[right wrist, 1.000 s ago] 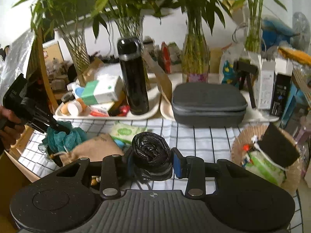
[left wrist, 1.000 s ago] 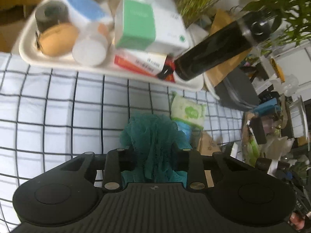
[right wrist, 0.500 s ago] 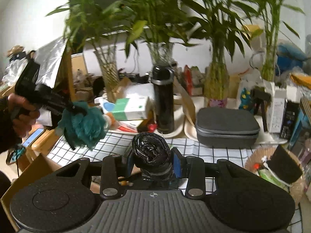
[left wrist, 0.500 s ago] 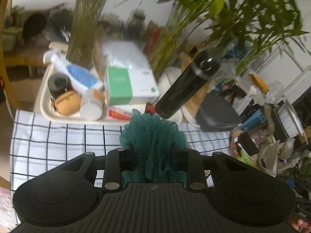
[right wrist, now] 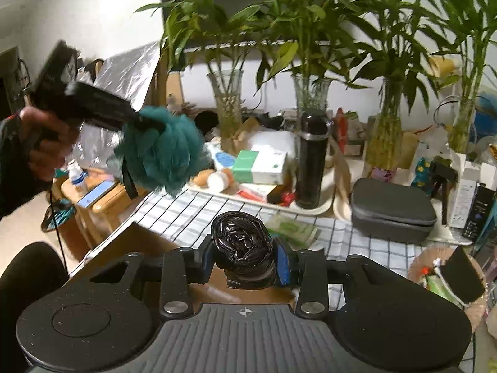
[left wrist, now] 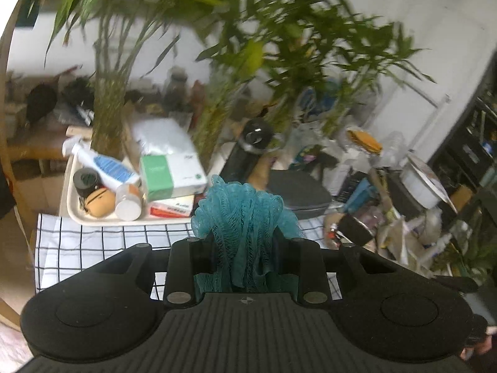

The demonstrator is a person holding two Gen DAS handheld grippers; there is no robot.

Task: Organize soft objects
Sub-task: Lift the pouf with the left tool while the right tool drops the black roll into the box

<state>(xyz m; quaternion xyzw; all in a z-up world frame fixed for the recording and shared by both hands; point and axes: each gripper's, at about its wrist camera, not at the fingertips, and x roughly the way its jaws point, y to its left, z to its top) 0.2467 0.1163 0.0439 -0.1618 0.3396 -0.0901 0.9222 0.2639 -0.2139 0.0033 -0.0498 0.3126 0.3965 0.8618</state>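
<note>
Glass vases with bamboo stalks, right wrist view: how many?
4, along the back of the table: far-left glass vase, second glass vase, third glass vase, far-right glass vase. Clutter may hide more.

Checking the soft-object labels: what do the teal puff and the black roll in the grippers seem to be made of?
Teal puff: gathered synthetic mesh netting, matte; open weave and ruffles show. Black roll: likely thin plastic film, perhaps bin bags; glossy, crinkled folds.

Your left hand-held gripper [left wrist: 245,248] hides its fingertips inside the teal bath pouf [left wrist: 245,214], which also screens the tabletop [left wrist: 93,245] behind it. In the left wrist view the bamboo leaves [left wrist: 279,40] smear with blur. The black bag roll [right wrist: 242,248] covers your right hand-held gripper [right wrist: 243,261] pads.
</note>
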